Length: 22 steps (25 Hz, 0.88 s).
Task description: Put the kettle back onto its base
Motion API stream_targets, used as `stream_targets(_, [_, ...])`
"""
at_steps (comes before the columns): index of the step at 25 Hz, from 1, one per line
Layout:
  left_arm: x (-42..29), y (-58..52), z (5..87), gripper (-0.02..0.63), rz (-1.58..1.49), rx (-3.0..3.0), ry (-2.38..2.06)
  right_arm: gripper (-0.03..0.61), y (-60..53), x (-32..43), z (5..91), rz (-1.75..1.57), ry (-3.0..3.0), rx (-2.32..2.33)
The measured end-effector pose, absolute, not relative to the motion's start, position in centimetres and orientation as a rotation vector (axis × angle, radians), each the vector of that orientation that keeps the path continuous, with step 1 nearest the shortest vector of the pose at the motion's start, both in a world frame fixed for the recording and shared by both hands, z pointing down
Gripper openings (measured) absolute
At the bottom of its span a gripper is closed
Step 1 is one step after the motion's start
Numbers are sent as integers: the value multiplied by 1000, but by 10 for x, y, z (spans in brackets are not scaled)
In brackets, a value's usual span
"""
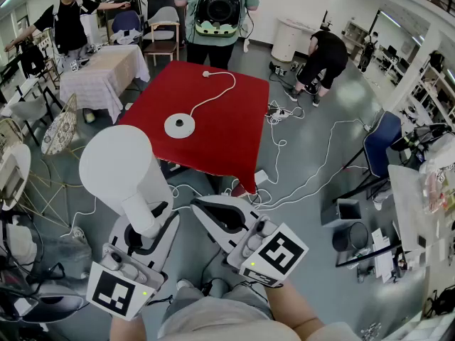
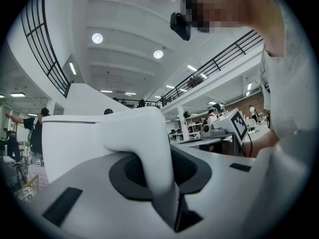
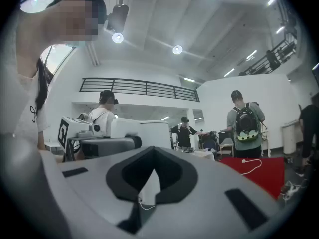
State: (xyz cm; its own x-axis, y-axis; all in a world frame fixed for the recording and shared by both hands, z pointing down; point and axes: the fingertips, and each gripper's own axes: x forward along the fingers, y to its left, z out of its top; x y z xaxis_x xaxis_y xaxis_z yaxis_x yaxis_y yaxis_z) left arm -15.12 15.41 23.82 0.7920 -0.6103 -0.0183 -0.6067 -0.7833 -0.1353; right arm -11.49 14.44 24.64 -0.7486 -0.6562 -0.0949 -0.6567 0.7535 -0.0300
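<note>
Head view, white kettle [image 1: 117, 168] clamped by its handle in the left gripper [image 1: 155, 217], round base [image 1: 179, 126] well apart on red table [image 1: 234, 130], right gripper [image 1: 205, 207] closed, empty.

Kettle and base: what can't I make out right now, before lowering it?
- Kettle underside: hidden in the head view by its own top. The left gripper view shows only its side and handle.
- Base connector: too small to read in the head view.
- Base in the right gripper view: not visible. Only the red table and cord show.
</note>
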Motion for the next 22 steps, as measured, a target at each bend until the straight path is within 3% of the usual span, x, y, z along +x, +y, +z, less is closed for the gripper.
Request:
stream_targets(14, [-166, 132, 241, 86, -24, -2898, 803, 8, 113, -131, 239, 89, 2814, -1211])
stream_targets(22, [-135, 91, 238, 86, -27, -2856, 907, 6, 69, -99, 240, 75, 2852, -1111])
